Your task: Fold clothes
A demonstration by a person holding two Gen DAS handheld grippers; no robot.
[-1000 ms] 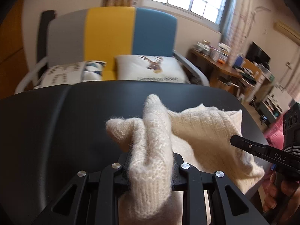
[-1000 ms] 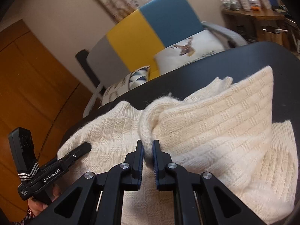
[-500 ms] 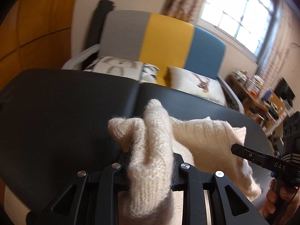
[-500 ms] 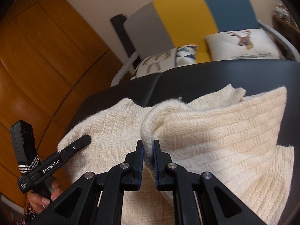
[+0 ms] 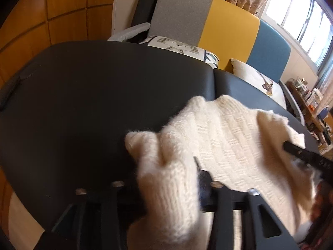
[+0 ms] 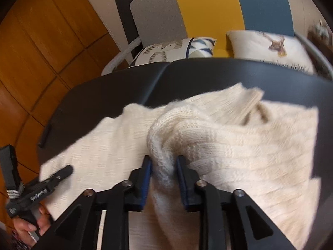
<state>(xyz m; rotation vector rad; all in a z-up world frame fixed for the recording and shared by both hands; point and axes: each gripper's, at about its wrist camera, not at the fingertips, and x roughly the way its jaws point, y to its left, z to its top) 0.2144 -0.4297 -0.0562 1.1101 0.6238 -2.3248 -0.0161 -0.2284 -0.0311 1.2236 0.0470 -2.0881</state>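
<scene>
A cream knitted sweater [image 5: 233, 137] lies bunched on the black table [image 5: 93, 95]. My left gripper [image 5: 168, 179] is shut on a thick fold of the sweater's edge, which drapes over its fingers. My right gripper [image 6: 163, 166] holds another fold of the sweater [image 6: 239, 141] between its blue-padded fingers, with the jaws a little wider apart than before. Each gripper shows in the other's view: the right gripper's finger [image 5: 301, 154] at the right, the left gripper [image 6: 41, 183] at the lower left, over the knit.
Behind the table stands a grey, yellow and blue sofa [image 5: 224, 27] with two printed cushions [image 6: 179, 48]. Wooden wall panels [image 6: 41, 41] are on the left. A cluttered desk [image 5: 308, 104] and a window [image 5: 301, 16] are at the right.
Both grippers have swung left with the sweater, so the views show more of the wooden wall. The right jaws have widened slightly around the fold. The sweater is spread wider between them.
</scene>
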